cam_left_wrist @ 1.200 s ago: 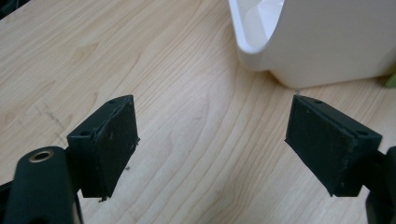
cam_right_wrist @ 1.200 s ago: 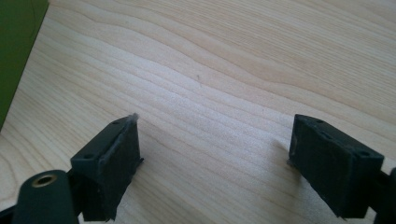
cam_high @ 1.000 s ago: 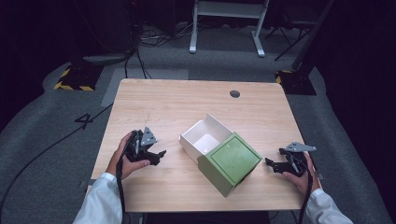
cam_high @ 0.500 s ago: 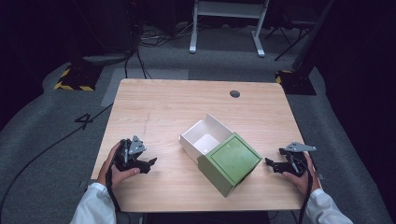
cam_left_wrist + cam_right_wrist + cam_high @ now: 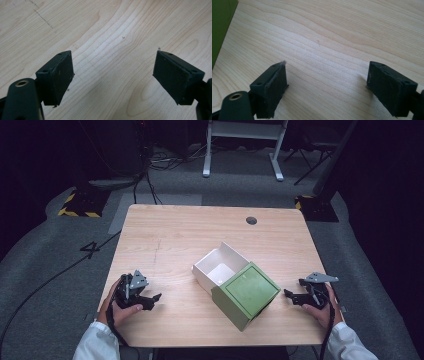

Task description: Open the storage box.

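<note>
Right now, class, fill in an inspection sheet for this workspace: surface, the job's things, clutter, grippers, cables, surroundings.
Surface: light wooden table, bare grain, with a round dark hole near its far edge.
Job's things: white open box, nothing seen inside; green lid lies tilted across its near corner, partly covering it.
Clutter: nothing seen.
Grippers: left gripper at the near left, jaws apart over bare wood; right gripper at the near right, jaws apart, clear of the lid.
Cables: black cable runs across the floor on the left; more cables lie beyond the table.
Surroundings: grey carpet, a white frame's legs, yellow-black striped tape, darkness beyond.
</note>
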`<state>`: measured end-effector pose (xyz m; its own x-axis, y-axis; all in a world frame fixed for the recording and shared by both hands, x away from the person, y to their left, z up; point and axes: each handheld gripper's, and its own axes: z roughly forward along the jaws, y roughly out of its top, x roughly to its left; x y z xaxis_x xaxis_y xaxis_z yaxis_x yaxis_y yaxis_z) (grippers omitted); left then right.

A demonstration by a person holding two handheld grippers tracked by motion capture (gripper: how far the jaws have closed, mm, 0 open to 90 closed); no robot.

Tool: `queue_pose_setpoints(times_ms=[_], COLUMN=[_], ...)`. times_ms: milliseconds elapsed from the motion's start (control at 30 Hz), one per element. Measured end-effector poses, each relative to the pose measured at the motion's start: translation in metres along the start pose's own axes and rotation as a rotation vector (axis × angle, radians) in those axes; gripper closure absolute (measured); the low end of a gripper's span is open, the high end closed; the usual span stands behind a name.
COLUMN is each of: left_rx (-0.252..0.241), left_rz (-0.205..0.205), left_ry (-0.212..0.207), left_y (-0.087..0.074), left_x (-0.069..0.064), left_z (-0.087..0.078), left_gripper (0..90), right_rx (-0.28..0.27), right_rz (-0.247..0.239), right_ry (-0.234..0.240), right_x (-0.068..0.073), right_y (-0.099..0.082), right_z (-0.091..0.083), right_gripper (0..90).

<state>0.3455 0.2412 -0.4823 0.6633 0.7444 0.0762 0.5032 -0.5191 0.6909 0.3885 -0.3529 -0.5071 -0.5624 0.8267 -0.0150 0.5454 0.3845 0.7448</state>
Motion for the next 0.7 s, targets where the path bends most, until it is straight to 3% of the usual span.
queue_pose_setpoints(times_ms=[100, 267, 433, 500, 700], left_rx=[0.009, 0.006, 0.03, -0.002, -0.003], left_rz=[-0.01, -0.073, -0.099, -0.106, -0.125], left_ry=[0.001, -0.015, -0.028, -0.017, -0.007], left_y=[-0.003, -0.016, -0.024, -0.029, -0.029], left_x=[0.001, 0.009, 0.01, 0.01, 0.008], left_z=[0.0, 0.001, 0.008, 0.008, 0.008], left_gripper=[16.9, 16.8, 15.5, 15.5, 15.1], right_rx=[0.0, 0.0, 0.0, 0.0, 0.0], right_rz=[0.0, 0.0, 0.0, 0.0, -0.001], right_ry=[0.0, 0.001, 0.001, 0.001, 0.003], right_x=[0.0, 0.0, 0.0, 0.0, 0.0], right_y=[0.0, 0.0, 0.0, 0.0, 0.0], right_z=[0.0, 0.0, 0.0, 0.0, 0.0], right_gripper=[16.3, 16.4, 16.3, 16.4, 16.3])
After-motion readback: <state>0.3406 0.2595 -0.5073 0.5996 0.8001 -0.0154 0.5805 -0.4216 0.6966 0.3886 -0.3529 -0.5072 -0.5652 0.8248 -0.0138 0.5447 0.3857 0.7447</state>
